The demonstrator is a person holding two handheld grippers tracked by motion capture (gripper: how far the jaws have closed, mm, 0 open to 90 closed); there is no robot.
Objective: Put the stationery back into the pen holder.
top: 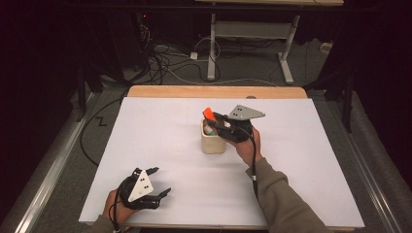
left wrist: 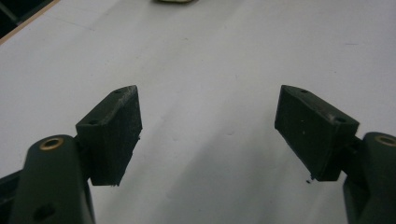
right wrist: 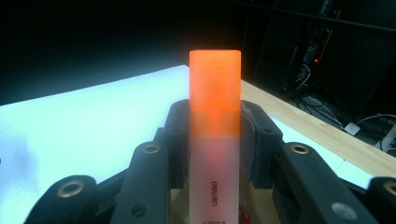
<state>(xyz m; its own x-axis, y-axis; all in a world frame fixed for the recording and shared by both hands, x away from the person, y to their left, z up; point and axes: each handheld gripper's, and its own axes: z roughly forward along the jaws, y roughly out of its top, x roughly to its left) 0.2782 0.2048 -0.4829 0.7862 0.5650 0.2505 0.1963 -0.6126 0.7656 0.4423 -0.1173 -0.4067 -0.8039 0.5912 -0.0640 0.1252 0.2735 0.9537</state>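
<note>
**Orange marker gripped above the cup**

The right tool (top: 217,121) was clenched on an orange-capped marker (right wrist: 215,130), its pads pressed against both sides of the frosted barrel just below the cap. The marker sat just over the cream cup (top: 213,141), which stood near the middle of the white counter (top: 301,160); from the high view I could not quite tell whether its lower end was inside the cup's mouth. Something pale and greenish seemed to sit in the cup too. Well away from the cup, toward the counter's near edge, the left tool (top: 162,182) lay low with its jaws spread wide, nothing between them.
</note>
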